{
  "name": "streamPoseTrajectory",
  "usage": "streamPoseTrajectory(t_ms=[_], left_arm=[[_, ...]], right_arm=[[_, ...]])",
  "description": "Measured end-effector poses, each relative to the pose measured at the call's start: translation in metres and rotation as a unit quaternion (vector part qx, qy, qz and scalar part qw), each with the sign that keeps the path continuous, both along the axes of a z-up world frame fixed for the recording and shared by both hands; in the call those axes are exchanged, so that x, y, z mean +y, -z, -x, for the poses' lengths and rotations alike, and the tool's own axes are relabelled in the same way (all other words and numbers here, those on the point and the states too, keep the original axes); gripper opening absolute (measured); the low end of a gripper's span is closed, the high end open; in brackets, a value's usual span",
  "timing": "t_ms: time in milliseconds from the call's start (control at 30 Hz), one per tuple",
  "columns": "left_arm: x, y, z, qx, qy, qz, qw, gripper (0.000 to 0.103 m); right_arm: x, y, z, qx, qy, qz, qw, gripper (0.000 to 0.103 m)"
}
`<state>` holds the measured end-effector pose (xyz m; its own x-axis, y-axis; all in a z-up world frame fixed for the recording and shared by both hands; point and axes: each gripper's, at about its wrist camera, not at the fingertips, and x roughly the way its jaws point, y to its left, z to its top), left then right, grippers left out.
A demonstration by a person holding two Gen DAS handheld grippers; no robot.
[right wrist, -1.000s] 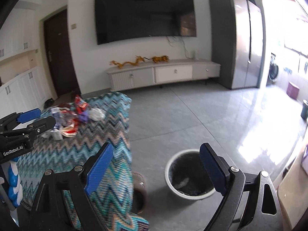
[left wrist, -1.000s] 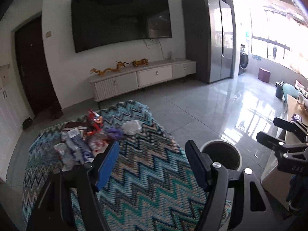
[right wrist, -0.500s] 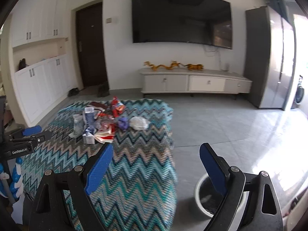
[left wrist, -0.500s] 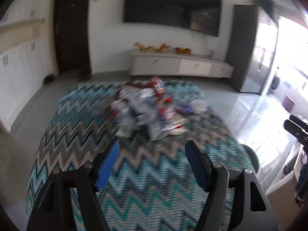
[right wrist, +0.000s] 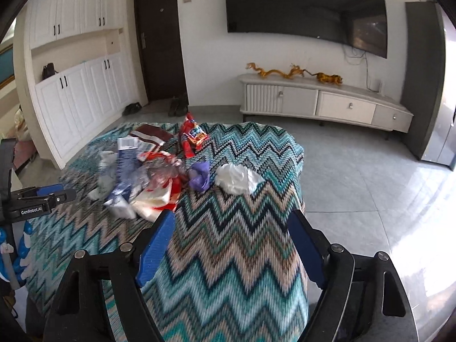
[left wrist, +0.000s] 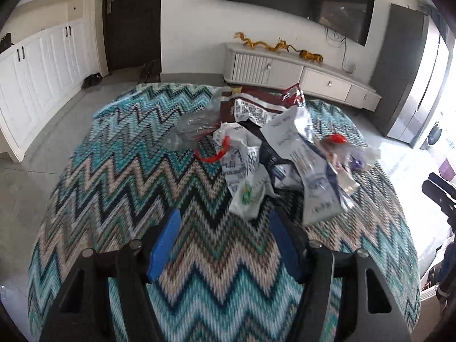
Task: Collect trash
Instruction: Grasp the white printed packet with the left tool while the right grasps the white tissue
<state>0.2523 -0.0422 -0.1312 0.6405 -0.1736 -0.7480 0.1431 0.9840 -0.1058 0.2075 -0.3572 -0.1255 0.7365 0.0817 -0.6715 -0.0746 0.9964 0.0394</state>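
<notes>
A pile of trash [left wrist: 270, 154] lies on the table [left wrist: 119, 188], which has a zigzag cloth in blue, teal and tan. The pile sits just past the tips of the left gripper [left wrist: 225, 245] and a bit to its right. The closest piece is a white wrapper with green print [left wrist: 246, 196]. It lies right in front of the gap between the two blue fingers [left wrist: 164, 245], but nothing touches it. Farther out are a dark red bag [left wrist: 250, 99], a clear plastic bag [left wrist: 193, 128] and a red strip [left wrist: 219, 151].

The left gripper points down at the table from above, tilted forward. Its jaws are spread wide and hold nothing.

The right gripper [right wrist: 230, 248] is over the near right part of the table and looks across it. Its jaws are also spread wide and hold nothing. From here the pile is ahead and to the left. A white crumpled wad [right wrist: 236, 178] lies straight ahead, apart from the fingers, with a purple scrap [right wrist: 199, 175] just to the left of it. A red snack bag [right wrist: 192, 136] stands up farther back. The left gripper shows at the left edge of this view, beside the pile.

Behind the table are a low white cabinet [right wrist: 322, 105], a big dark TV [right wrist: 307, 8] on the wall and a dark door [right wrist: 159, 40].
</notes>
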Motion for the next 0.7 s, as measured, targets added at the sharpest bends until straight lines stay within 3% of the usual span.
streamPoseTrajectory(t_ms=[133, 267, 467, 533, 567, 700], left_arm=[[-0.009, 0.009, -0.025, 0.007, 0.01, -0.003, 0.9999, 0.06], [-0.016, 0.018, -0.047, 0.016, 0.02, 0.0, 0.9997, 0.043], [-0.018, 0.029, -0.062, 0.026, 0.033, 0.017, 0.999, 0.028], [-0.021, 0.029, -0.062, 0.026, 0.045, 0.023, 0.9984, 0.015], [-0.023, 0.028, -0.062, 0.026, 0.049, 0.024, 0.9982, 0.01], [-0.031, 0.025, -0.055, 0.02, 0.059, 0.014, 0.998, 0.006]], right_arm=[[-0.005, 0.019, -0.045, 0.014, -0.002, -0.01, 1.0, 0.08], [-0.009, 0.039, -0.082, 0.03, -0.004, -0.023, 0.999, 0.076], [-0.016, 0.064, -0.115, 0.051, -0.006, -0.05, 0.997, 0.07], [-0.018, 0.071, -0.122, 0.061, -0.011, -0.059, 0.996, 0.062], [-0.018, 0.073, -0.124, 0.065, -0.013, -0.065, 0.996, 0.052], [-0.016, 0.068, -0.12, 0.058, -0.027, -0.069, 0.996, 0.023]])
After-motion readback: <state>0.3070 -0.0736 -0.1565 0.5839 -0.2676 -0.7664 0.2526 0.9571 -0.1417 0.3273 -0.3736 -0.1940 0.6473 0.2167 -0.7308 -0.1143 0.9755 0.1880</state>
